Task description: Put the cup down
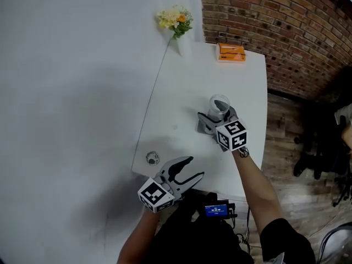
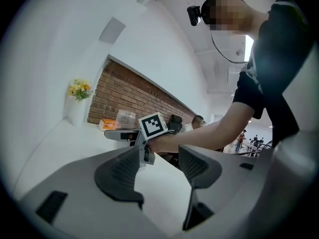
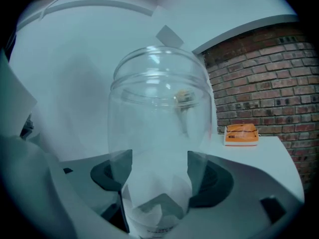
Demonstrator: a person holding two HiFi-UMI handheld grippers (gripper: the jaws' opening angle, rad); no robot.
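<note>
**Cup clamped in the right tongs over the white table**

From my station the biggest thing in view is the white rectangular table [image 1: 187, 87], set against a plain white wall, with a red brick wall [image 1: 286, 32] running behind its far end and a wooden floor to the right.

My right gripper [image 1: 215, 120] reaches over the middle of the table, towards its right edge. Its jaws are clenched on the clear, round plastic cup [image 1: 219, 106]. In the right gripper view both dark pads press against the lower sides of the cup, which stands upright between them, mouth up. I cannot tell whether its base touches the tabletop.

My left gripper [image 1: 196, 167] hangs at the near edge of the table, well apart from the cup. Its jaws stand released and wide, with nothing between them.

At the far end of the table lies a flat orange box [image 1: 231, 52]. Near it, at the far left corner, stands a small bunch of yellow and white flowers [image 1: 175, 18].

A small round silvery thing [image 1: 152, 158] sits near the table's near left corner; I cannot make out what it is
</note>
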